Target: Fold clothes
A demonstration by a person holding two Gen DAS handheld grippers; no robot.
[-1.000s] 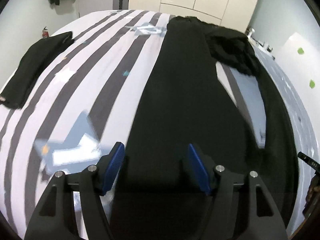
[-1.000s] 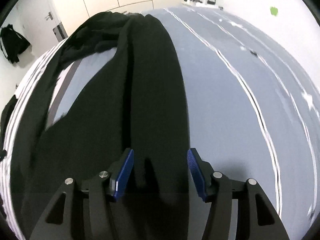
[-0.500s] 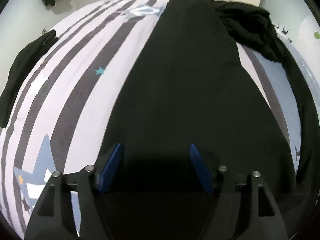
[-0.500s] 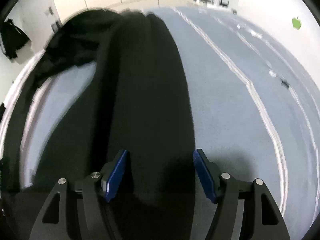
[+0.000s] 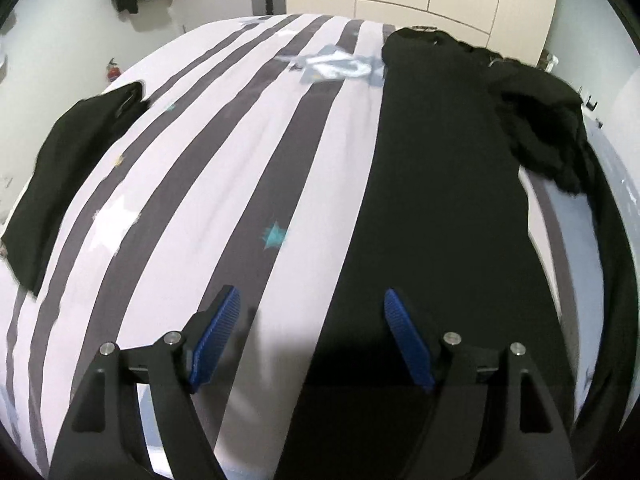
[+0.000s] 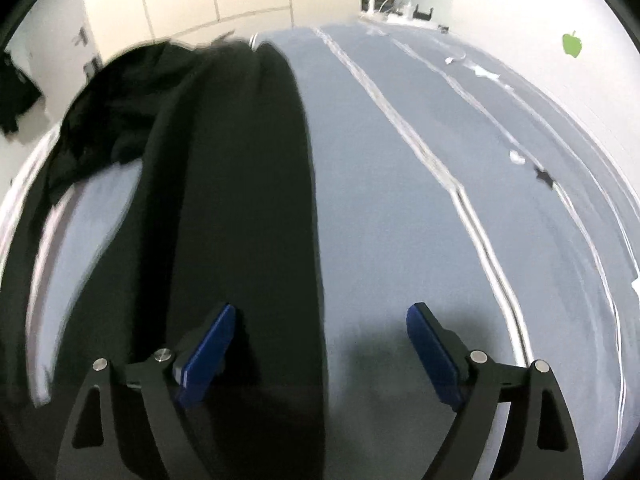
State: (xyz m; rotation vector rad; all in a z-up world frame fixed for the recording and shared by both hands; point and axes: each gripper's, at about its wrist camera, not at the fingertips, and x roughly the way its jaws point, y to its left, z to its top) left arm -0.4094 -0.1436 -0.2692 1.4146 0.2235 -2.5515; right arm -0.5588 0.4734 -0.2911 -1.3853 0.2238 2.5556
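Both grippers hang over the bed [image 5: 248, 168] with nothing in them. The left gripper [image 5: 312, 334] has its jaws wide, straddling the left edge of the long black garment [image 5: 440, 208], blue pads clear of the cloth. The right gripper [image 6: 320, 344] has just been opening and now gapes wider, nothing pinched, over the garment's [image 6: 240, 184] right edge. The garment lies stretched flat along the bed, bunched at the far end. A folded black piece [image 5: 68, 168] sits far left.
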